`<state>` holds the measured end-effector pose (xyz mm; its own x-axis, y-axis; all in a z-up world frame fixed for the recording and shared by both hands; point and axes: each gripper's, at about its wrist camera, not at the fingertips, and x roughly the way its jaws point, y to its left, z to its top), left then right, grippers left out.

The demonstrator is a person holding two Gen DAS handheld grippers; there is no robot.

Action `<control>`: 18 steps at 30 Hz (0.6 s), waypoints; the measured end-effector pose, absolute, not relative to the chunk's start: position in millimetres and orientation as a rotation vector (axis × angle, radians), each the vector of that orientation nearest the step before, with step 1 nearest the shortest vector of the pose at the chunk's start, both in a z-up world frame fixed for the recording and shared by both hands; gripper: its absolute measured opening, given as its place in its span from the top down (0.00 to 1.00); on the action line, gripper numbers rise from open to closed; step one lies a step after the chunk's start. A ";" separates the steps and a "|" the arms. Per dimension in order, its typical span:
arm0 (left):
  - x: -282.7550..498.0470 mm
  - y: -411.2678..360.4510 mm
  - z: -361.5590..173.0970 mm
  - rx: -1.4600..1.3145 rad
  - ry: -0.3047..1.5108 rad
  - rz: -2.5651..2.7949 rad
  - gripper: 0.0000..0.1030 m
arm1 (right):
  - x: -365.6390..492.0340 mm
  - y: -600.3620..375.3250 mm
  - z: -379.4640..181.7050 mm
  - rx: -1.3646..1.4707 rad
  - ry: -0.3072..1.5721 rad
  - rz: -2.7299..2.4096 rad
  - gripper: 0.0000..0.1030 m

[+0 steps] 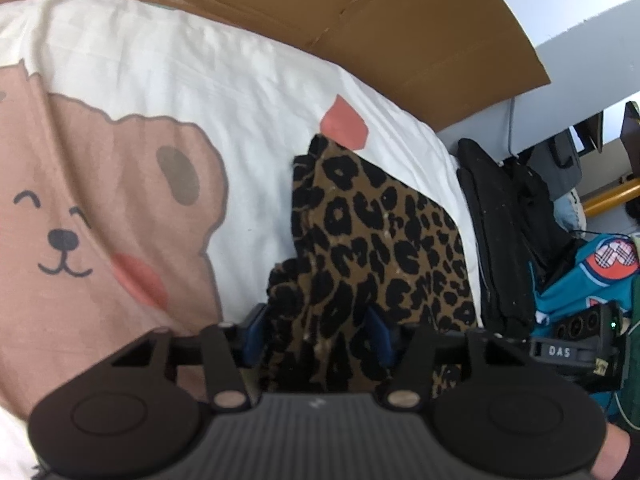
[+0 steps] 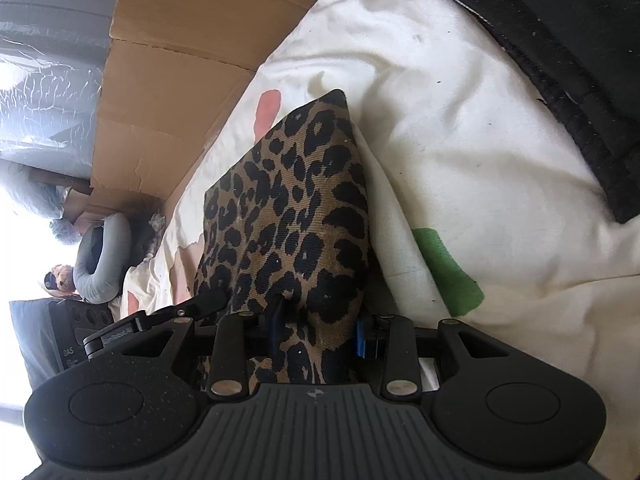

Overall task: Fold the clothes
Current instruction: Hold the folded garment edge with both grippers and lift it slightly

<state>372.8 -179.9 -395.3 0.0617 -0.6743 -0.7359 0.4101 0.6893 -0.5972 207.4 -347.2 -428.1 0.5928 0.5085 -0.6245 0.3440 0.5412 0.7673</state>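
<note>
A leopard-print garment (image 1: 380, 232) lies folded on a white bed sheet (image 1: 248, 80) printed with a pink bear. Its near edge bunches up between the blue pads (image 1: 256, 336) of my left gripper (image 1: 318, 336), which is shut on the cloth. In the right wrist view the same garment (image 2: 288, 200) rises like a tent from the sheet (image 2: 480, 140) into my right gripper (image 2: 320, 332), whose pads (image 2: 364, 340) press on a thick fold. The two grippers sit side by side on the near edge: the right one's body (image 1: 568, 348) shows at the left view's right side.
Flattened cardboard (image 1: 400, 28) stands along the far side of the bed. A black garment (image 1: 492, 240) lies at the sheet's right edge, with a teal bag (image 1: 592, 280) beyond it. A grey neck pillow (image 2: 100, 264) rests far left. A hand (image 1: 616, 452) holds the left gripper.
</note>
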 end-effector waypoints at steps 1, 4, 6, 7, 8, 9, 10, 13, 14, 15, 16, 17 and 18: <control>372.3 -180.4 -393.4 -0.246 1.258 -0.833 0.52 | 208.0 -346.7 -427.2 1.035 0.975 0.122 0.67; 371.2 -179.3 -385.9 -0.235 1.240 -0.838 0.57 | 209.1 -344.2 -421.6 1.012 0.971 0.134 0.67; 371.8 -178.0 -384.5 -0.235 1.240 -0.844 0.58 | 208.8 -343.6 -419.2 1.002 0.971 0.140 0.67; 372.7 -177.8 -385.7 -0.238 1.247 -0.844 0.58 | 208.6 -343.9 -419.0 1.001 0.971 0.142 0.67; 373.8 -177.6 -387.5 -0.242 1.256 -0.842 0.54 | 208.5 -344.5 -419.6 1.001 0.973 0.140 0.67; 375.3 -177.5 -390.8 -0.248 1.273 -0.834 0.52 | 208.1 -345.7 -420.7 1.005 0.975 0.135 0.67; 376.3 -177.2 -393.7 -0.258 1.287 -0.831 0.45 | 207.6 -347.0 -421.8 1.009 0.977 0.130 0.67; 378.2 -175.3 -400.3 -0.291 1.304 -0.840 0.41 | 205.9 -351.1 -424.7 1.026 0.979 0.116 0.67; 378.9 -174.8 -401.9 -0.301 1.306 -0.843 0.41 | 205.5 -352.3 -426.0 1.034 0.980 0.113 0.67; 379.9 -174.3 -403.5 -0.313 1.309 -0.847 0.40 | 205.3 -353.1 -427.8 1.043 0.980 0.111 0.67; 381.3 -174.4 -405.0 -0.329 1.314 -0.850 0.38 | 205.2 -353.8 -429.7 1.052 0.981 0.109 0.67; 382.6 -174.8 -406.5 -0.345 1.318 -0.856 0.37 | 205.5 -354.0 -432.0 1.063 0.982 0.108 0.67; 383.7 -175.7 -407.5 -0.359 1.320 -0.861 0.36 | 206.1 -353.4 -433.9 1.072 0.982 0.107 0.67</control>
